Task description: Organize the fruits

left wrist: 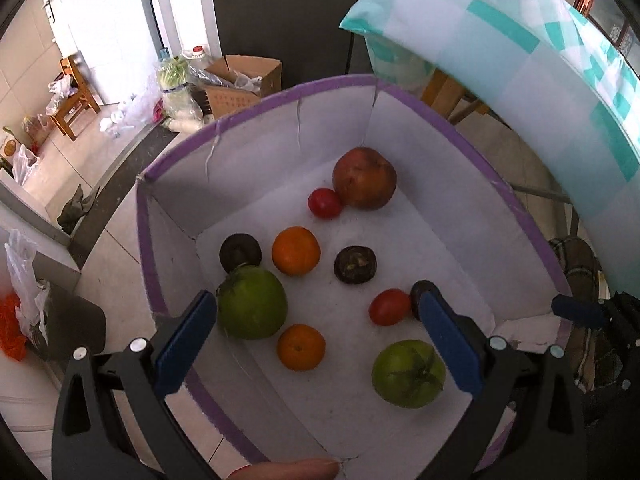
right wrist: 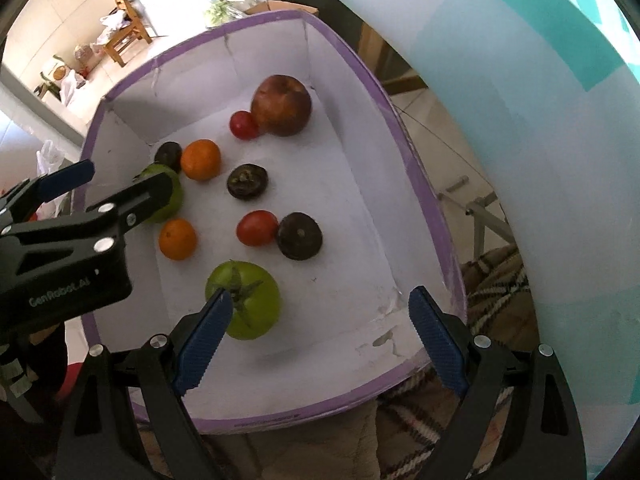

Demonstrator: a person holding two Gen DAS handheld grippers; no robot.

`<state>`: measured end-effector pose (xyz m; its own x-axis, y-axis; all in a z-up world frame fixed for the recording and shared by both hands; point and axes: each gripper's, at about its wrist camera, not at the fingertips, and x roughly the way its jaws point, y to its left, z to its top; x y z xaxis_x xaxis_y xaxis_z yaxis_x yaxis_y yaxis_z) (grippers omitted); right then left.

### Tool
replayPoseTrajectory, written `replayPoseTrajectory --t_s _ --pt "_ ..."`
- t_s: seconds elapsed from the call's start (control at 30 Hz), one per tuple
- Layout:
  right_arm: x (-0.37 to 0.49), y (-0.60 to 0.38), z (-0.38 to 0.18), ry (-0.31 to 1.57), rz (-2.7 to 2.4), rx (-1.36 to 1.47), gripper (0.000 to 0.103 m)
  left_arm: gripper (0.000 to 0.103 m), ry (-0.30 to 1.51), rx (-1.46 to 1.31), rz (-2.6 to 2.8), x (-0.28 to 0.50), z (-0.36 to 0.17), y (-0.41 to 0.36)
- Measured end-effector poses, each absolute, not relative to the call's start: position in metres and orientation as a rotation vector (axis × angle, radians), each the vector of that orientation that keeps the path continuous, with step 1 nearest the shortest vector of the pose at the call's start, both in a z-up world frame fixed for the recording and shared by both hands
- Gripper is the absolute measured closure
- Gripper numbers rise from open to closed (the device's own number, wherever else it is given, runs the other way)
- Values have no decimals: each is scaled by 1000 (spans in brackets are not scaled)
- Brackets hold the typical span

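I'm hovering both claws, left claw and right claw, spread wide and empty over the box. Green tomato is sitting on the box floor just ahead of the right claw, touching its left finger in view, so I'm judging right is nearer

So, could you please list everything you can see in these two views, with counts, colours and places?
box: 1, white inside with purple rim, on the floor, holding all the fruit
oranges: 2, orange, left-centre of the box
red tomatoes: 2, red, one beside the pomegranate, one beside a dark fruit
green tomatoes: 2, green, near left and near right
dark fruits: 3, dark purple-brown, spread across the middle
pomegranate: 1, red-brown, far corner
tablecloth: 1, white and teal check, hanging at right
cardboard carton: 1, brown, on the floor beyond
wooden stool: 1, brown, far left
left gripper: 1, black with blue pads, open over the box
right gripper: 1, same, open over the near green tomato
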<state>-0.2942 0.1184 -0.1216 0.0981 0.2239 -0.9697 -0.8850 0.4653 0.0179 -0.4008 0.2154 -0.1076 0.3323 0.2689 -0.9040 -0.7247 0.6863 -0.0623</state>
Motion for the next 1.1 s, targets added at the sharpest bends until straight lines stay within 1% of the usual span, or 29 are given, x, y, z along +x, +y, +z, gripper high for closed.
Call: replayPoseTrajectory --t_s 1.1 --pt "-293 122 -132 1226 918 -725 16 2 1063 -518 662 -394 -117 213"
